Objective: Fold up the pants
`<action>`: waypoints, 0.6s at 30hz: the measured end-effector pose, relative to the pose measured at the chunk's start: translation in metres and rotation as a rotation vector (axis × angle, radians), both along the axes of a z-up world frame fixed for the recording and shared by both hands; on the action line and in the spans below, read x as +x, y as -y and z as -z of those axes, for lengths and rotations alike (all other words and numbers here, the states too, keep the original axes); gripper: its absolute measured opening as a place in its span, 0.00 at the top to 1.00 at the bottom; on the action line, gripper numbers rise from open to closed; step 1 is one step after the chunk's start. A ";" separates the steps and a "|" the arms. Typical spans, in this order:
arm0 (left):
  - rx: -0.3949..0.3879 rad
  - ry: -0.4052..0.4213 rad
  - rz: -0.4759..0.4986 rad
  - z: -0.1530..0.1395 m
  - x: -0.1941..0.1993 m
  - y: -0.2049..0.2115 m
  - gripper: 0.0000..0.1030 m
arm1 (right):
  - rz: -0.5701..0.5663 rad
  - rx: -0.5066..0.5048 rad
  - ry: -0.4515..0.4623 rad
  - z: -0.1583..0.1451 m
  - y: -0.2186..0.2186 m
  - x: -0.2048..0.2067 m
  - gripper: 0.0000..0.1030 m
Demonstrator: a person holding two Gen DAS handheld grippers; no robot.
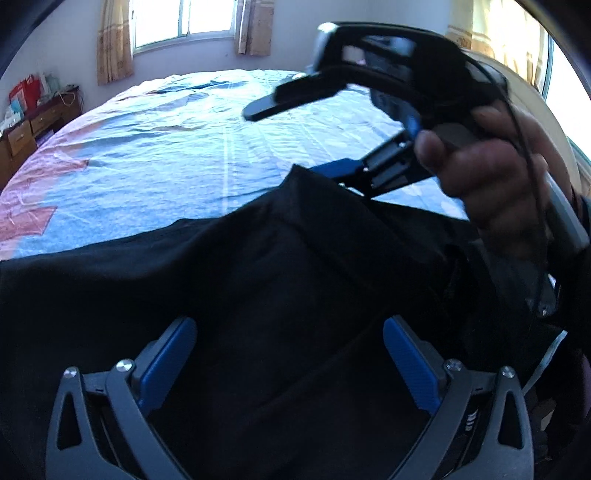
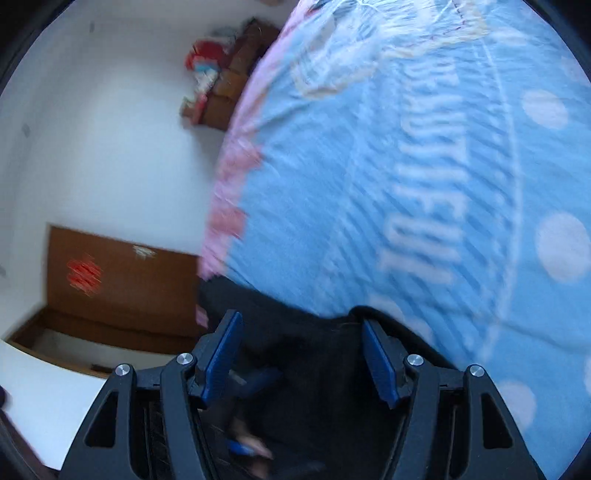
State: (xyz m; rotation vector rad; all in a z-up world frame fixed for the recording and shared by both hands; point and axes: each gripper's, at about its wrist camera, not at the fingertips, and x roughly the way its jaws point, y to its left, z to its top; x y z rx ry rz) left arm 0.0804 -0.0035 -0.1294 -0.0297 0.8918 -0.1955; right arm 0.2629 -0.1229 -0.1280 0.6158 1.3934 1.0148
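Black pants (image 1: pixel 258 288) lie bunched on the near part of the bed and fill the lower half of the left wrist view. My left gripper (image 1: pixel 290 328) is open, its blue pads spread just above the dark cloth. My right gripper (image 1: pixel 325 171) shows in the left wrist view, held in a hand, its blue fingertips at a raised fold of the pants; whether they pinch it is hidden. In the blurred right wrist view the right gripper (image 2: pixel 301 325) has its jaws spread apart over the pants (image 2: pixel 306 387) at the bed's edge.
The bed (image 1: pixel 184 147) has a light blue sheet with pink patches and white dots (image 2: pixel 561 247). A wooden dresser (image 1: pixel 33 129) with bags stands at the far left. Curtained windows (image 1: pixel 184 22) are behind. A brown door (image 2: pixel 122 288) is beside the bed.
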 end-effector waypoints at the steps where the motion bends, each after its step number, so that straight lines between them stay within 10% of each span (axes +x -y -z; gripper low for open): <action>1: 0.004 0.002 -0.002 0.000 0.000 0.001 0.00 | 0.003 -0.010 -0.013 0.003 -0.002 0.003 0.36; 8: 0.059 0.015 -0.003 0.003 0.001 0.008 0.00 | 0.039 -0.009 -0.026 0.009 0.005 0.007 0.37; 18: -0.157 0.075 -0.034 -0.035 -0.025 0.003 0.00 | 0.146 -0.037 0.208 -0.074 0.111 -0.048 0.36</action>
